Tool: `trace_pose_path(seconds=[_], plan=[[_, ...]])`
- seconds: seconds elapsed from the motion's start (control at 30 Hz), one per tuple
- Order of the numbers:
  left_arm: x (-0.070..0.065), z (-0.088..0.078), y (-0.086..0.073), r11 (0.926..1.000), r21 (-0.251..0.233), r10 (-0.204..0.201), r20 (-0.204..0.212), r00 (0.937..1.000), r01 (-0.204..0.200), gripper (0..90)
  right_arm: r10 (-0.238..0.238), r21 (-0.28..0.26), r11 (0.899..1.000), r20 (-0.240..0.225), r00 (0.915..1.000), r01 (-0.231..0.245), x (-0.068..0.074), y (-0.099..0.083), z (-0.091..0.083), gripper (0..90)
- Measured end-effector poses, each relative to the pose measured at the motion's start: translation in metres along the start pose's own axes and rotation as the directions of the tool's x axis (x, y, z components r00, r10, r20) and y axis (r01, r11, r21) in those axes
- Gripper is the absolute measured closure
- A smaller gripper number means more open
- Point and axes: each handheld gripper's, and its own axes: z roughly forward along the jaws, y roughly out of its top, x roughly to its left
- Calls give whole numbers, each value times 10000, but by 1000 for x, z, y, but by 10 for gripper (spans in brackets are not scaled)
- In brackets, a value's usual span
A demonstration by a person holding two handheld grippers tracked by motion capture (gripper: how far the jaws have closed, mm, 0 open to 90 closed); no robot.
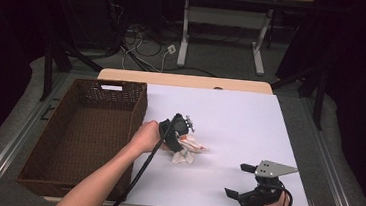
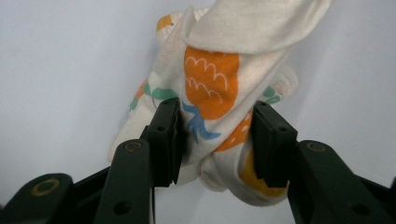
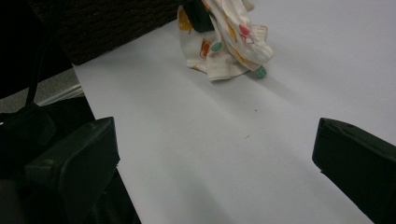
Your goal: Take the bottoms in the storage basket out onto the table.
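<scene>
The left gripper [image 2: 215,135], fingers clamped on the printed cloth [image 2: 215,88], must carry it into the basket [image 1: 75,138]; the right gripper [image 1: 247,181] rests, fingers apart.

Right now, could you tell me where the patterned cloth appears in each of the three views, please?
High view: the patterned cloth lies mid-table, under the left gripper, right of the wicker basket.
Left gripper view: it hangs at centre, bunched between the two black jaws.
Right gripper view: it sits at top centre, on the white table.
Shared landmark: the white table under the cloth.
</scene>
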Motion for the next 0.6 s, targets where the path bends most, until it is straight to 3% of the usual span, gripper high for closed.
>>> trace_pose_path(seconds=[0.2, 0.4, 0.6], plan=[[1, 2, -1, 9997, -30, -255, 19, 9997, 255, 497, -26, 27, 10000, -71, 10000, 26, 1, 1, 0, 1], [2, 1, -2, 9997, -37, -244, -31, 9997, 244, 458, -55, -29, 10000, -52, 10000, 55, 1, 1, 1, 1], [2, -1, -3, 9991, -23, -421, 13, 9991, 421, 315, -40, 49, 10000, -17, 10000, 40, 1, 1, -1, 1]])
